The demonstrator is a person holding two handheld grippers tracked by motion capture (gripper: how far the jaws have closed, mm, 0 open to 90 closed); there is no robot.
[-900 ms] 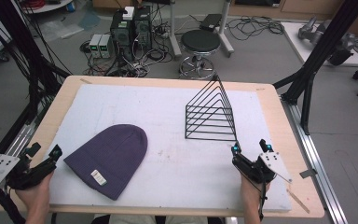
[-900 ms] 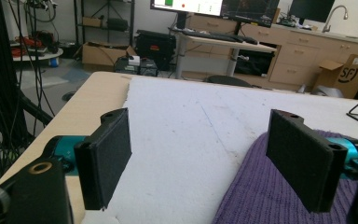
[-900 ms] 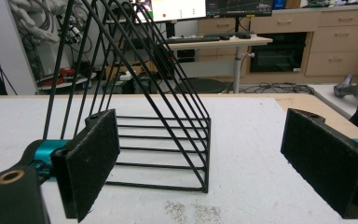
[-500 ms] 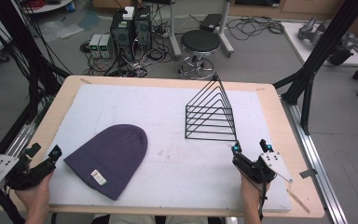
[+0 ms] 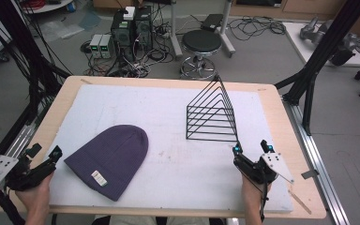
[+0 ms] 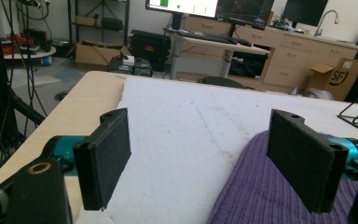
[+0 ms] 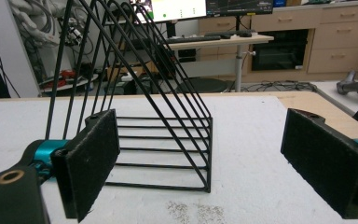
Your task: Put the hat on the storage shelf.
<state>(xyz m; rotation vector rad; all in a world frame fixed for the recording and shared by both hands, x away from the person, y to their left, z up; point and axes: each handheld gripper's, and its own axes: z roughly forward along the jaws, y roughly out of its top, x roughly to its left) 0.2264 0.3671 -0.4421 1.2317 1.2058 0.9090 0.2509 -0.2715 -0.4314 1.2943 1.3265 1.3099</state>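
Lying flat on the table (image 5: 272, 101), the purple hat (image 5: 110, 158) is sitting just beside the left gripper (image 5: 44, 154), perhaps brushing one of its spread fingers (image 6: 303, 156); the right gripper (image 5: 251, 149), fingers spread, is facing the wire rack (image 5: 212, 112).

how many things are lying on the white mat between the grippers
2: a purple beanie at the near left by the left gripper, and a black wire rack standing right of centre, just beyond the right gripper.
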